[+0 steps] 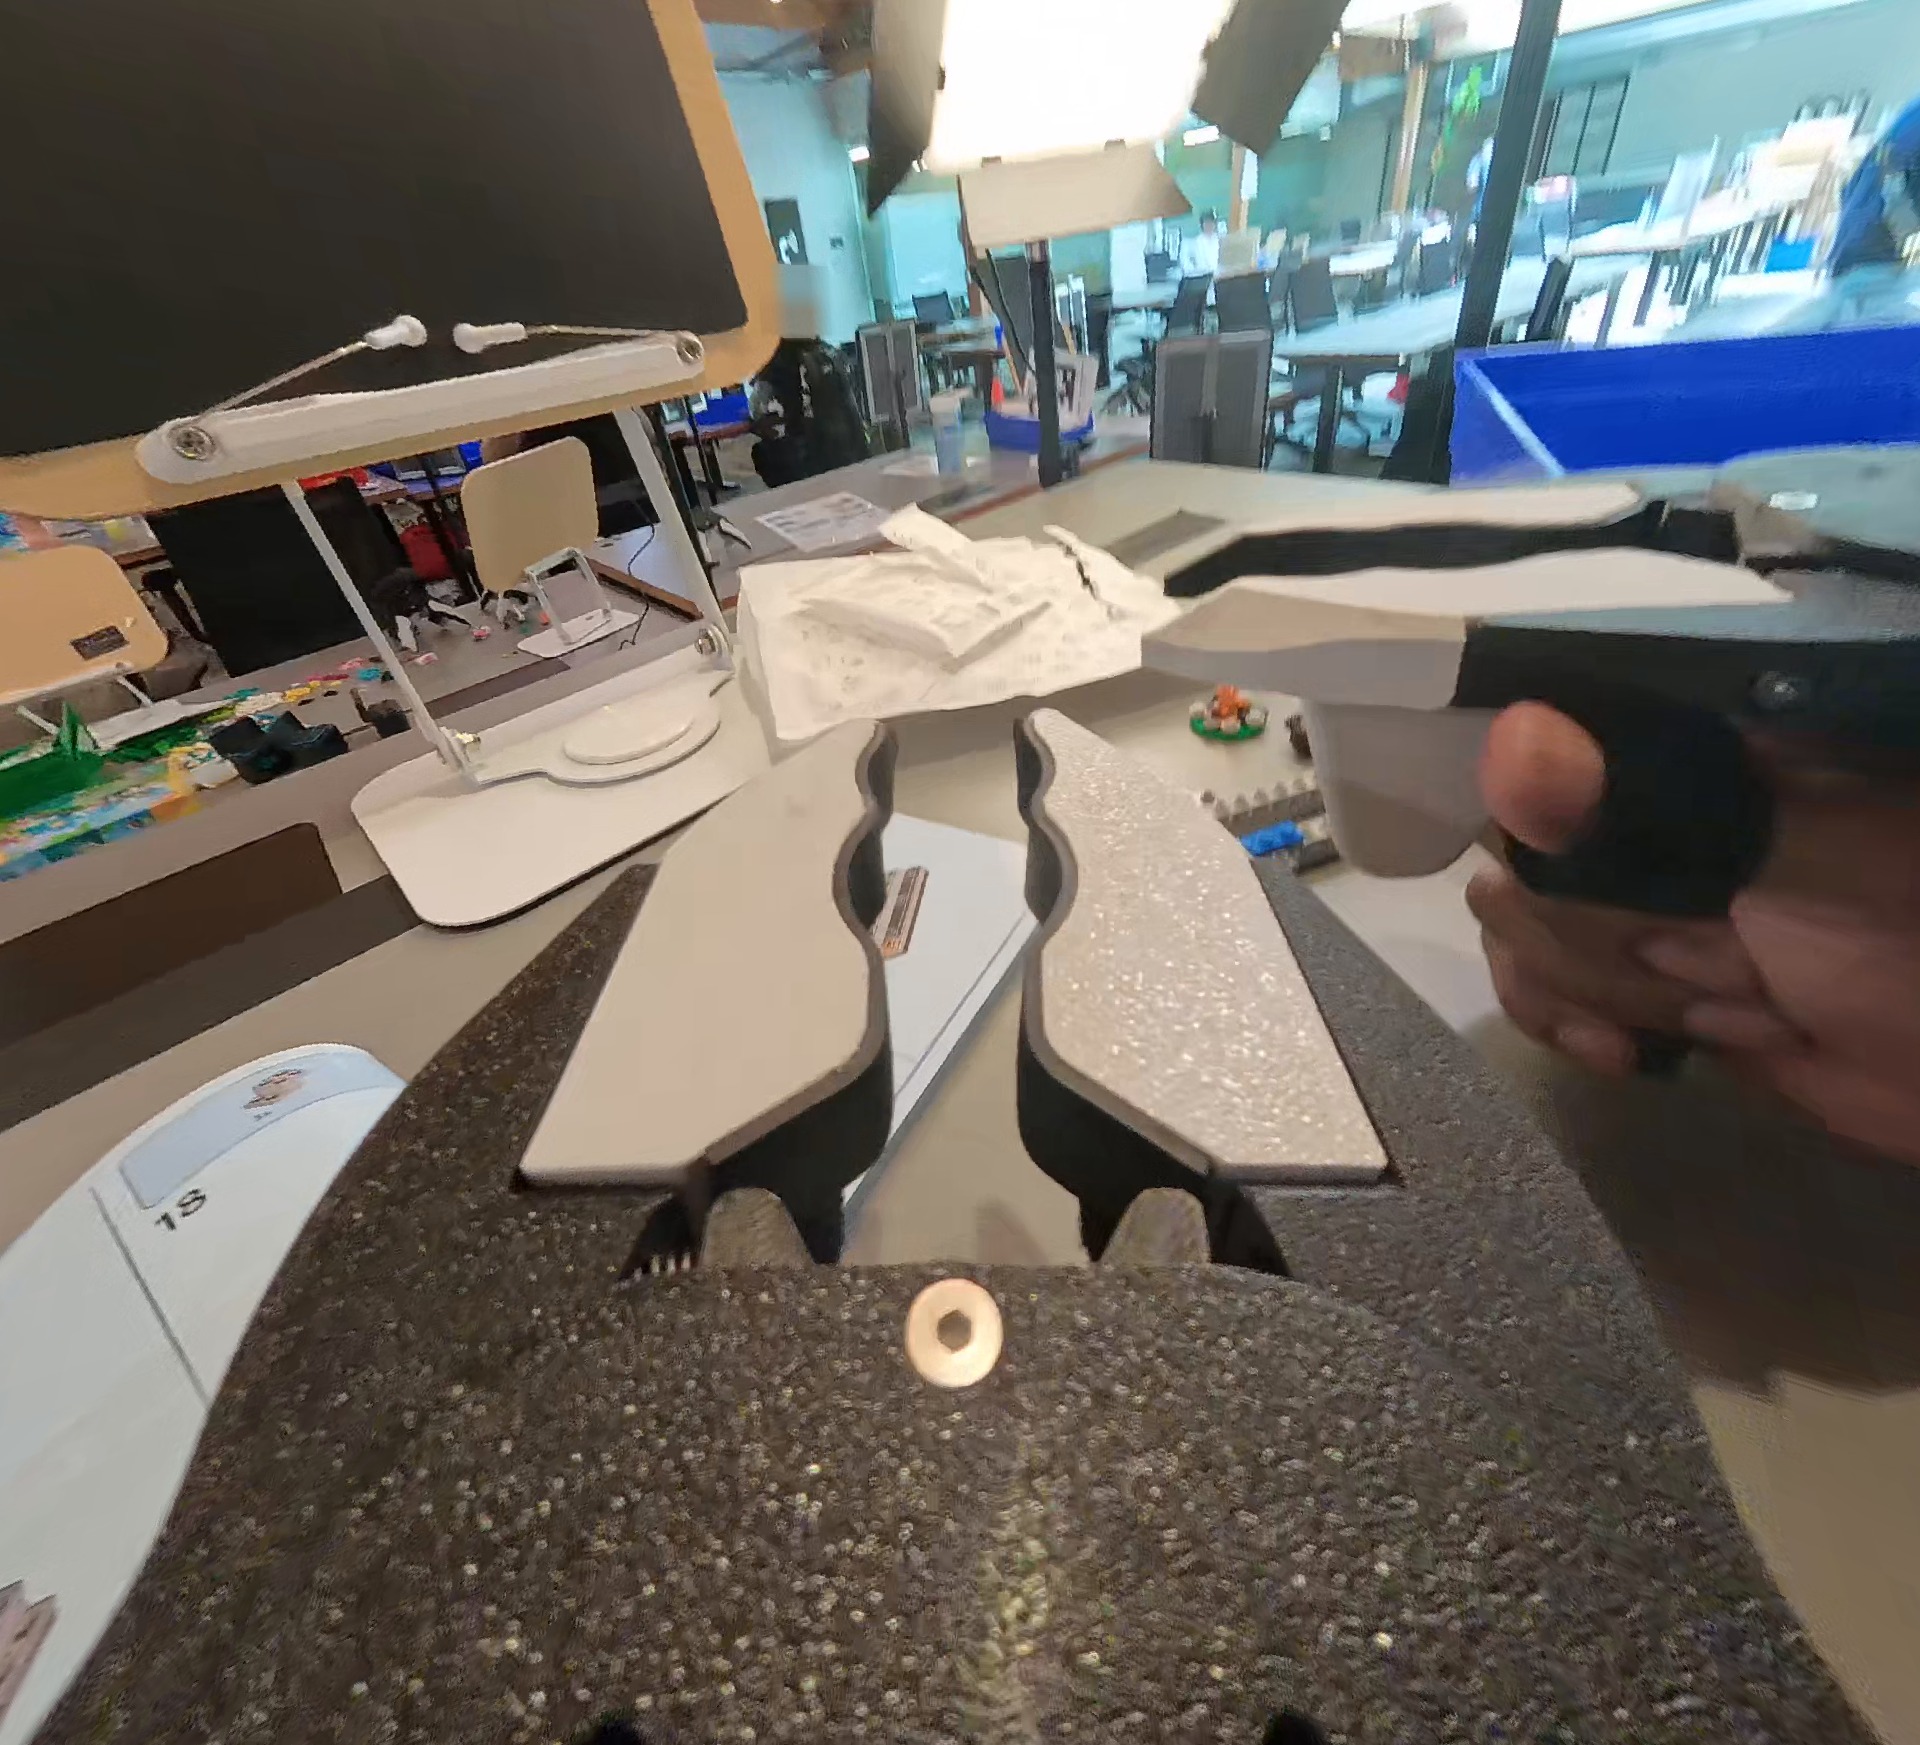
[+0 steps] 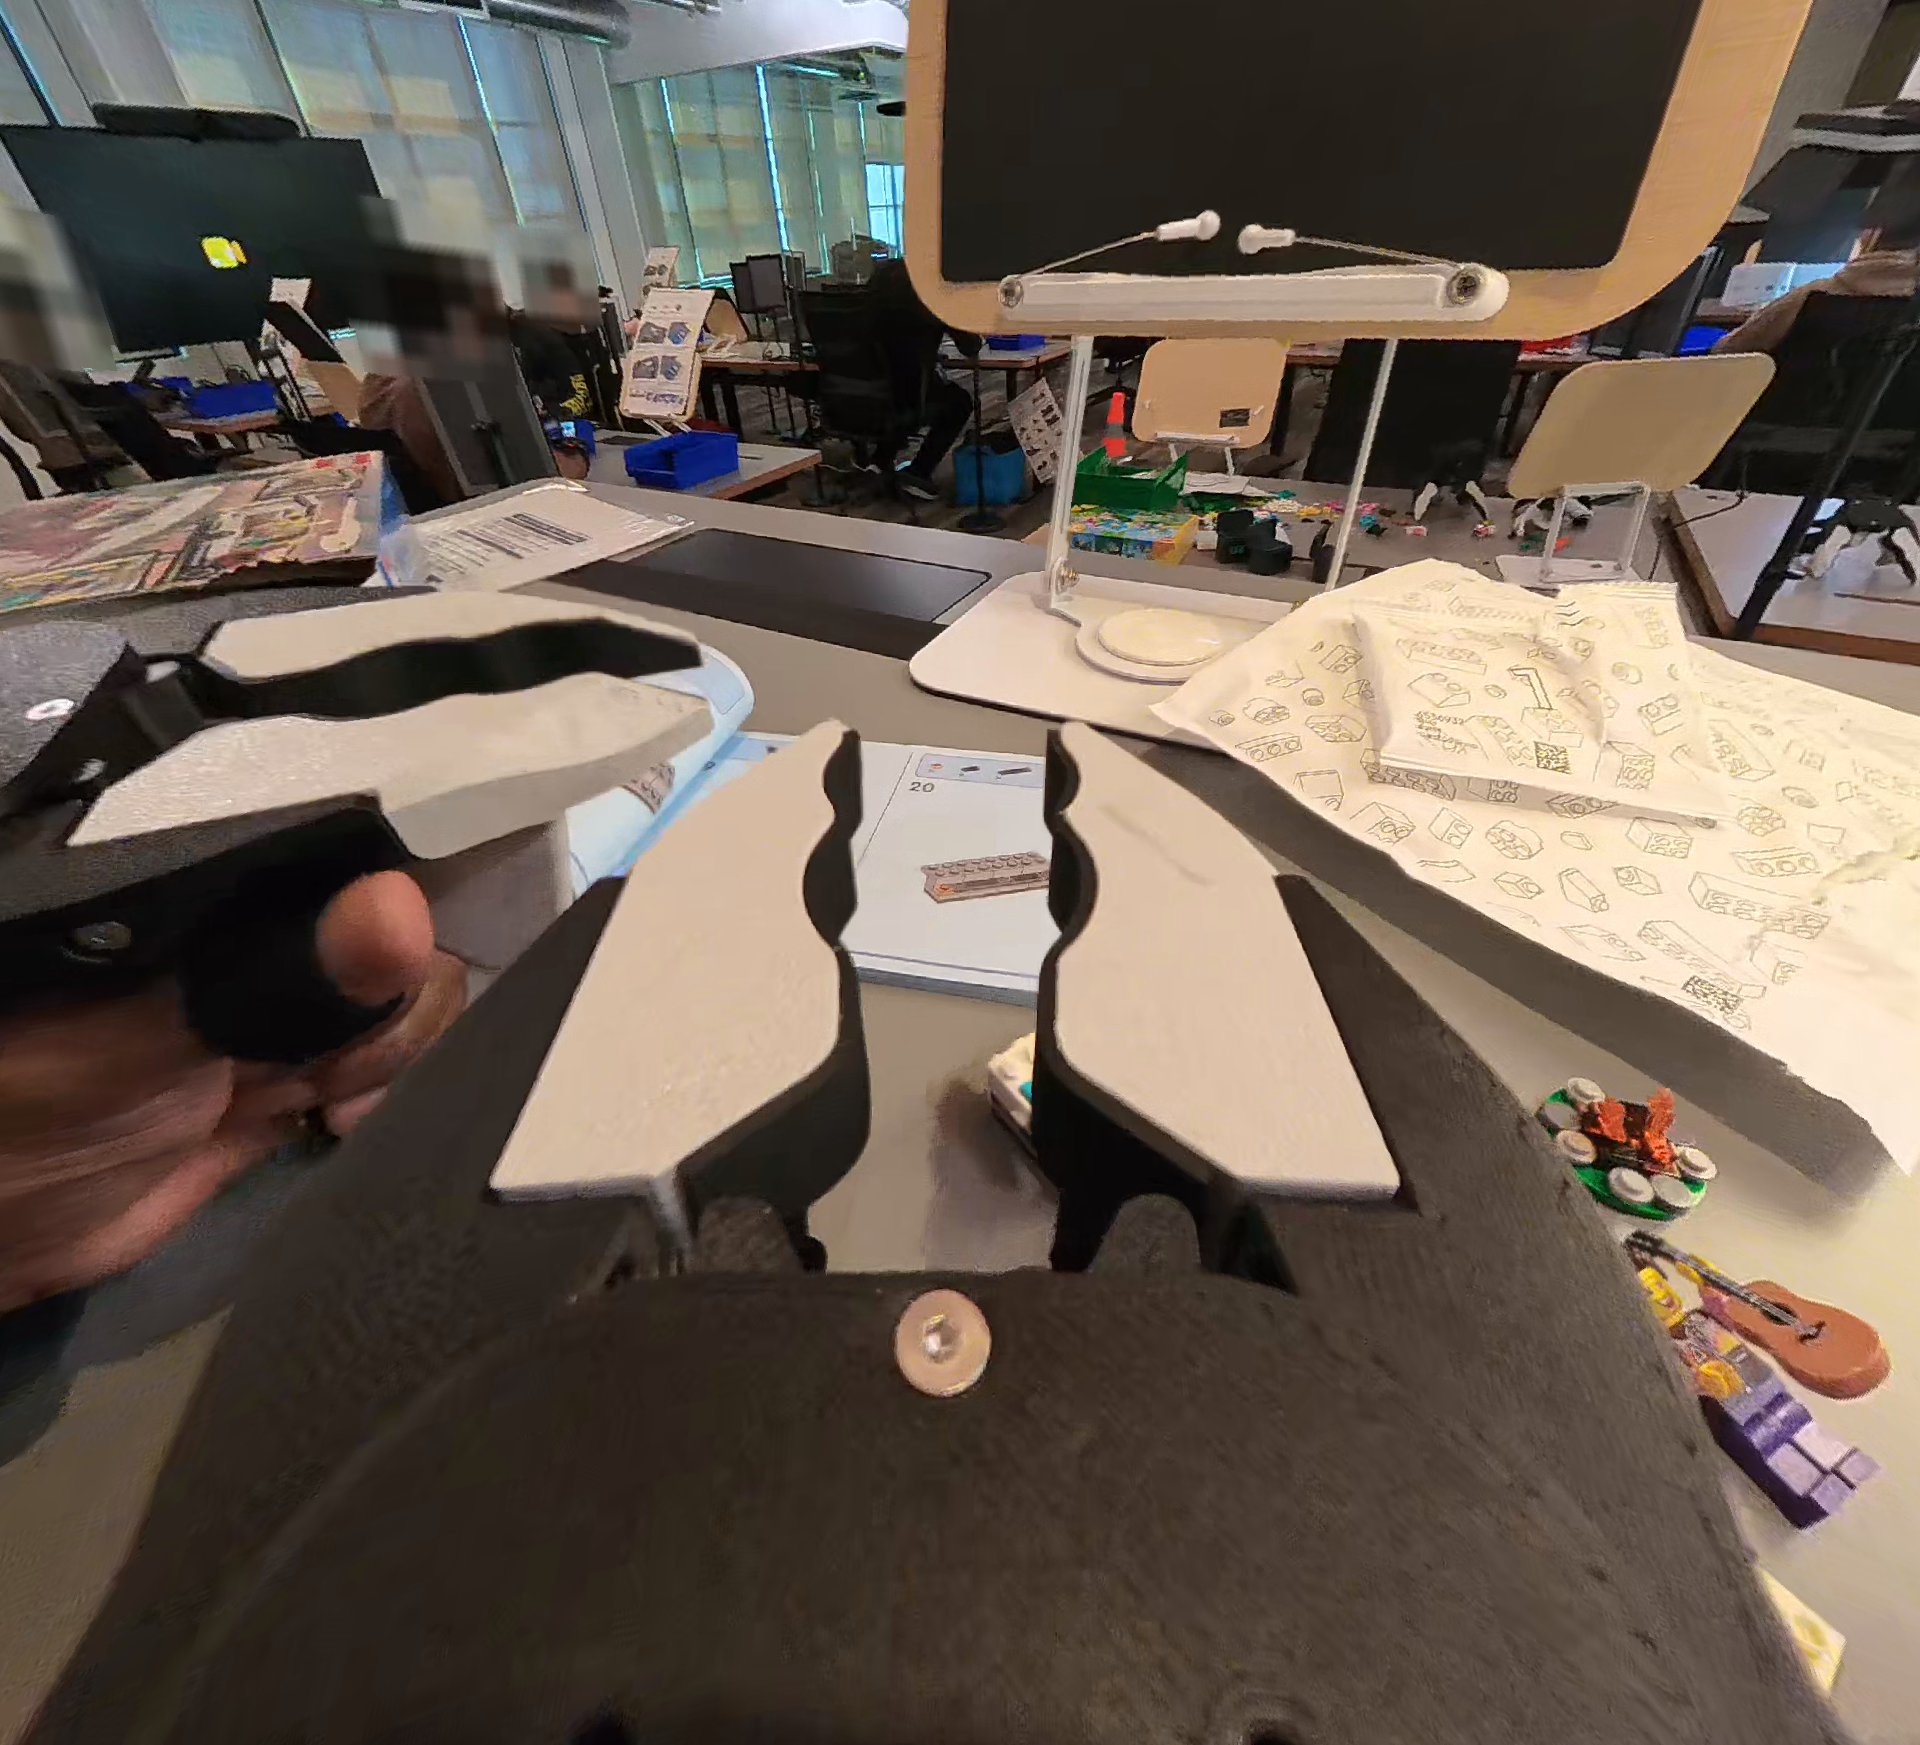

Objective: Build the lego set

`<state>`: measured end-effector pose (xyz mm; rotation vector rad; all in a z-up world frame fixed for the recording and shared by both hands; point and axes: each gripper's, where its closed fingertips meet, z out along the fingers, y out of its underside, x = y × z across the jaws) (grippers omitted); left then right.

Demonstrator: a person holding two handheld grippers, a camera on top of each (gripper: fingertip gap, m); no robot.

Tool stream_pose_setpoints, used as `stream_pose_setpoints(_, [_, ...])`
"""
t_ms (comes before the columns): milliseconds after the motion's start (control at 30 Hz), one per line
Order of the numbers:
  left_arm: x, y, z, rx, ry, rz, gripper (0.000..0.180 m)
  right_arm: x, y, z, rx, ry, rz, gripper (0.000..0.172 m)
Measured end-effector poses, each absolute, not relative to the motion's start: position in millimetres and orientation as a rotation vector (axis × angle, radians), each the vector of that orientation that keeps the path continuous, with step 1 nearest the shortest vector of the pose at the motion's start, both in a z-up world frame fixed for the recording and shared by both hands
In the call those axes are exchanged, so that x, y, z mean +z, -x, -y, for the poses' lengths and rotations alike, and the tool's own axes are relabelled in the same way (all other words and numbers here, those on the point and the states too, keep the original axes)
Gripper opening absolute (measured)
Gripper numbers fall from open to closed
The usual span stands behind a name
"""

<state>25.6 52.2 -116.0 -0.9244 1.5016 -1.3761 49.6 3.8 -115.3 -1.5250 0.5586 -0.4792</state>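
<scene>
Both held empty above the open instruction booklet [image 2: 935, 874] on the table [image 2: 831, 687]: left gripper [image 1: 951, 739] fingers slightly parted, right gripper [image 2: 951, 750] fingers parted wider. Printed paper bags [image 2: 1538, 760] right of booklet.

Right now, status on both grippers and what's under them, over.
Left gripper open, empty. Right gripper open, empty, over the instruction booklet. Printed paper bags and stand base close ahead.
</scene>
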Motion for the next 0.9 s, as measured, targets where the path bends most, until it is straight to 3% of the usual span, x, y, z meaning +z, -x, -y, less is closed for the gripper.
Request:
stream_pose_setpoints(100, [-128,-22,-54,-1.300,0.908,-1.585,0.016,-124,-49,-5,-0.485,1.552,-0.564,0.025])
stream_pose_setpoints(167, [-129,-20,-54,-1.312,0.880,-1.616,0.000,-123,-49,-4,-0.493,1.545,-0.554,0.014])
stream_pose_setpoints(300, [-134,-18,-64,-1.316,0.914,-1.653,0.000,-127,-53,-2,-0.474,1.561,-0.589,0.001])
stream_pose_setpoints(900, [-139,-20,-65,-1.339,0.938,-1.696,0.000,-137,-61,-1,-0.417,1.599,-0.643,0.000])
